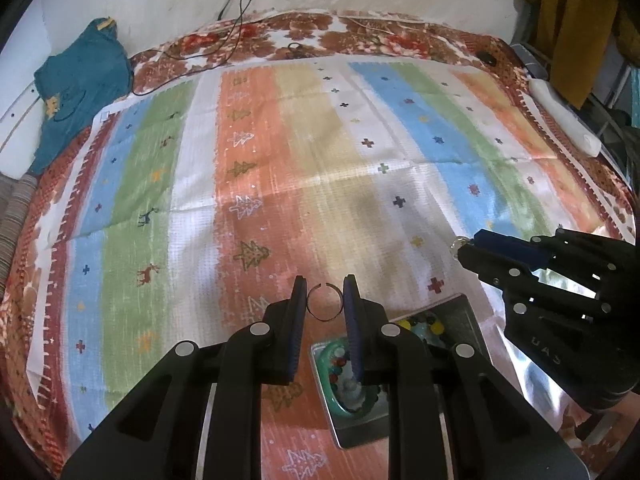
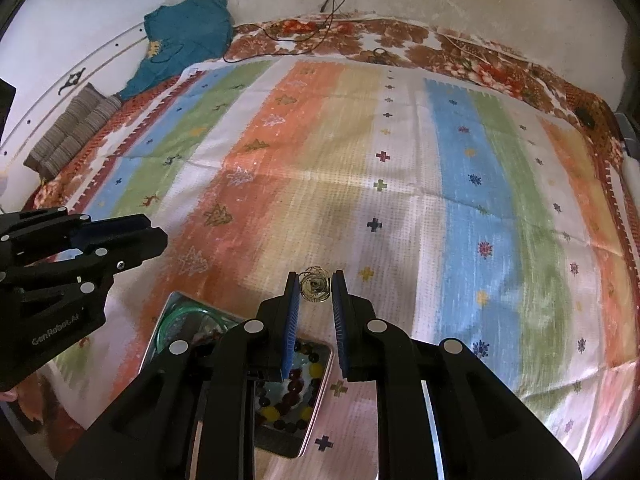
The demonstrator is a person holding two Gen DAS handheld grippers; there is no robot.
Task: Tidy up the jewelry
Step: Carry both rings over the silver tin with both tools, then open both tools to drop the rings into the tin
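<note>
- Left wrist view is showing me my left tongs pinching a thin open ring between the tips of the blue pads; the ring is standing in the gap and I am seeing the striped cloth through it.
- I am holding those tongs above a metal tray, which is lying on the cloth just beneath and to the right of the fingers.
- I am seeing a green bangle and coloured beads lying inside the tray, partly hidden by the right pad.
- My right tongs are reaching in from the right edge of this view, nearly closed on a small shiny piece at their tips, well apart from the ring.
- Right wrist view is giving me the right tongs gripping a round golden ornament of coiled wire between the pads, held clear of the cloth.
- I am looking down at the same tray below these fingers, with dark red and yellow beads in its near end and the green bangle at its far end.
- My left tongs are showing at the left edge here; from this side I cannot make out the ring.
- I am noticing the striped cloth spread over a floral bedcover, with a teal garment heaped at the far left corner against the wall.
</note>
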